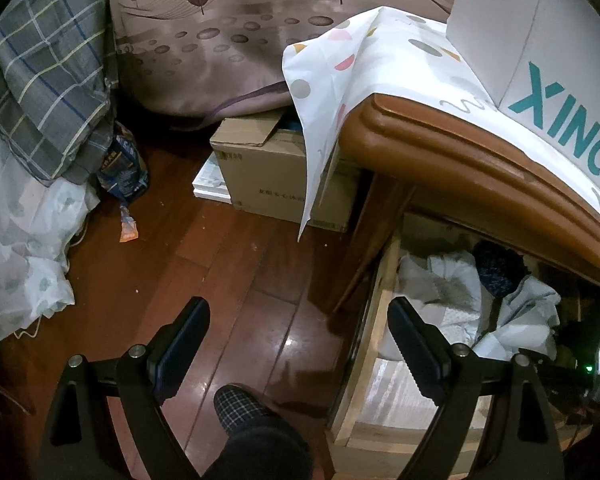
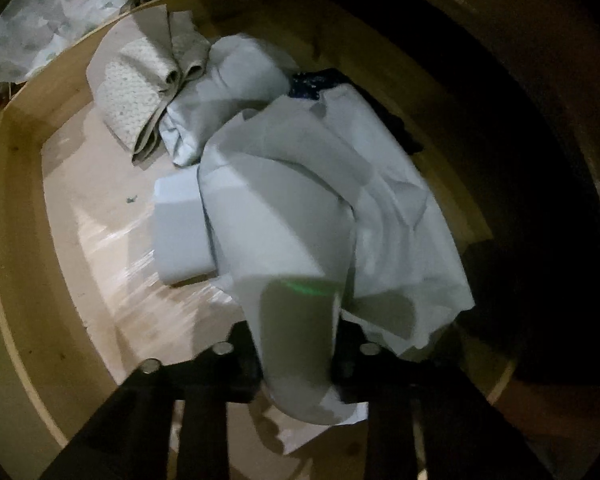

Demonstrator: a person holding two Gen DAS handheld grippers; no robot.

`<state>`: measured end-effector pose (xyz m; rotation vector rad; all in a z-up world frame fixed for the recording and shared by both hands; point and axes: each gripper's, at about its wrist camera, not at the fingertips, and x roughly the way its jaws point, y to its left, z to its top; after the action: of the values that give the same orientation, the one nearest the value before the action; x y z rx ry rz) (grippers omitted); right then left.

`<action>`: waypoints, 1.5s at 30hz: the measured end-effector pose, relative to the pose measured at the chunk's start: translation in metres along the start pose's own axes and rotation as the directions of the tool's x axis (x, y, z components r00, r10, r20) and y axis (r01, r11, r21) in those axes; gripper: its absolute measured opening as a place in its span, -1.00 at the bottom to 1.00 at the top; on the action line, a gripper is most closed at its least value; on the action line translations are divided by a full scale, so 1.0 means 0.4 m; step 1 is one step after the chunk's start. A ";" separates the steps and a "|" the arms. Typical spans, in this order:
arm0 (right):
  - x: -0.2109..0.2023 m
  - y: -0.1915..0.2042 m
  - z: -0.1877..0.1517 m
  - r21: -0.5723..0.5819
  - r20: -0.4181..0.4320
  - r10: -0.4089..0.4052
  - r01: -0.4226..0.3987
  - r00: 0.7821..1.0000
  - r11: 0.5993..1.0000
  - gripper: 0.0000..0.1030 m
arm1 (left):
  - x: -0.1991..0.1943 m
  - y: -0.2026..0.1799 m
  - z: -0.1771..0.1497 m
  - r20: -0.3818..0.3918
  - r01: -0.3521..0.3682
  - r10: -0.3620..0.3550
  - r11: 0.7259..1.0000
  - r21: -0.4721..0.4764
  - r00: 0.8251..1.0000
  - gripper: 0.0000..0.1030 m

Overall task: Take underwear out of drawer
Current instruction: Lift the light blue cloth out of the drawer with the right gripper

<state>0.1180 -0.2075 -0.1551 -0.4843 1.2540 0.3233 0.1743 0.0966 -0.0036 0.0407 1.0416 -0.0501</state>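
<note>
White box (image 1: 540, 40) — teal "XINC" lettering

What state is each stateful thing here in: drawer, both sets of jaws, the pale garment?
Drawer: pulled open, clothes inside.
Left gripper: jaws wide, empty, over the floor.
Right gripper: jaws shut on the pale garment.
Pale garment: crumpled, pinched at its near fold.

Left wrist looks steeply down at floor (image 1: 204, 264) beside the open drawer (image 1: 376, 300); right wrist peers close inside it, sharing its clothes.
</note>
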 end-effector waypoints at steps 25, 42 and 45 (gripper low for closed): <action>-0.255 0.036 -0.104 0.318 0.128 0.071 -0.109 0.989 0.942 -0.71 | 0.021 -0.052 -0.017 -0.051 0.112 -0.111 0.993 0.035 0.993 0.72; -0.397 -0.039 -0.147 0.474 0.312 0.086 -0.233 0.946 0.849 -0.71 | 0.003 -0.105 -0.032 -0.036 0.157 -0.154 0.981 0.118 0.987 0.72; -0.414 -0.037 -0.149 0.483 0.320 0.074 -0.230 0.944 0.845 -0.72 | 0.007 -0.113 -0.035 -0.044 0.153 -0.148 0.980 0.128 0.988 0.72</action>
<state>0.0285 -0.2461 -0.0077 0.1293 1.0351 0.1706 0.1611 0.0524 -0.0135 0.0823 1.0733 -0.2560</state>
